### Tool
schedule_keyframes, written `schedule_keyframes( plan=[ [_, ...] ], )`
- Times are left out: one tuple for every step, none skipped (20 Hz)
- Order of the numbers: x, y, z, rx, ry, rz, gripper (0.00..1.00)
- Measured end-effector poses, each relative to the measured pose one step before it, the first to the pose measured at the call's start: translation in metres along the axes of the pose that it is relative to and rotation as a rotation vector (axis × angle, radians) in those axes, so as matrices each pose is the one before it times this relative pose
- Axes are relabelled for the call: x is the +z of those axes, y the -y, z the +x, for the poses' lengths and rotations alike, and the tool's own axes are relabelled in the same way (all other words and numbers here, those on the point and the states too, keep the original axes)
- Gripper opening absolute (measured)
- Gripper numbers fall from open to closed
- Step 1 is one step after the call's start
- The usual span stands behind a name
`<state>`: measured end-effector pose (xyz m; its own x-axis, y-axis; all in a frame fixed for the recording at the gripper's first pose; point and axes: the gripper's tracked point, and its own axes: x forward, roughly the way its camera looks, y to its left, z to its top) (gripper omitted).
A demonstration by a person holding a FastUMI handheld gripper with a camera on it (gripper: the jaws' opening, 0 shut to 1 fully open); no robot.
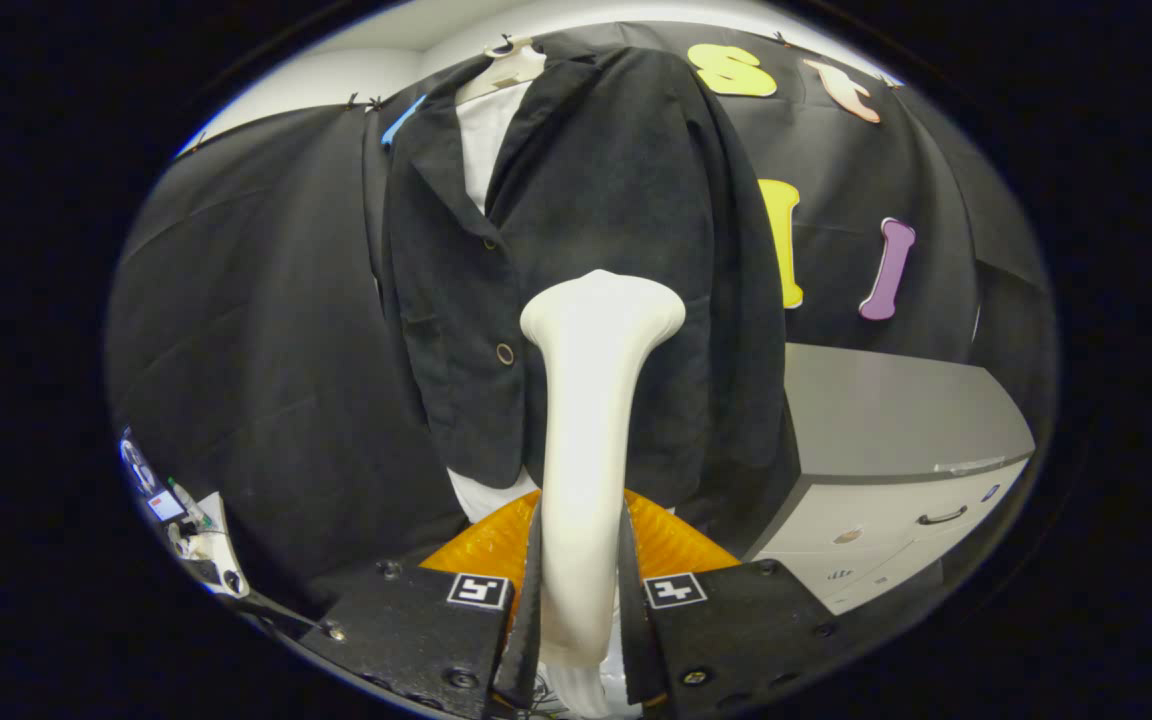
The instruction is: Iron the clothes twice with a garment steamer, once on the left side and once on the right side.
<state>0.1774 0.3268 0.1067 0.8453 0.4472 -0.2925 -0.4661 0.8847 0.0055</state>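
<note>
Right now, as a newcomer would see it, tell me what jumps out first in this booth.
The white garment steamer stands out first, clamped upright between the gripper fingers, its flared head reaching the lower front of the dark jacket. The jacket hangs just beyond, over a white shirt on a hanger. Beside it sits a grey cabinet with a drawer handle.

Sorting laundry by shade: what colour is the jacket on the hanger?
Black, or a very dark charcoal: the jacket shows best in the gripper view, beyond the steamer.
</note>
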Motion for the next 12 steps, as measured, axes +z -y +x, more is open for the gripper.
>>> schedule_keyframes(
  plan=[
    [-0.00051,-0.00008,0.00125,-0.00144,-0.00822,-0.00076,0.36],
    [-0.00490,-0.00014,0.00145,-0.00134,-0.01205,-0.00015,0.36],
    [-0.00556,-0.00070,0.00159,0.00090,-0.00834,0.00331,0.36],
    [-0.00583,0.00114,0.00268,0.00015,-0.00989,0.00129,0.36],
    [-0.00636,0.00112,0.00306,-0.00120,-0.01124,0.00100,0.36],
    [-0.00791,0.00068,0.00339,-0.00085,-0.01304,0.00297,0.36],
    [-0.00905,-0.00073,0.00493,-0.00062,-0.01279,0.00355,0.36],
    [-0.00903,0.00031,0.00447,-0.00191,-0.01669,-0.00233,0.36],
    [-0.00700,0.00006,0.00332,-0.00099,-0.01680,-0.00041,0.36],
    [-0.00644,0.00028,0.00276,0.00145,-0.01430,0.00149,0.36],
    [-0.00606,0.00120,0.00190,0.00117,-0.01308,0.00178,0.36],
    [-0.00443,0.00073,0.00273,0.00002,-0.01001,0.00089,0.36]
  ],
)
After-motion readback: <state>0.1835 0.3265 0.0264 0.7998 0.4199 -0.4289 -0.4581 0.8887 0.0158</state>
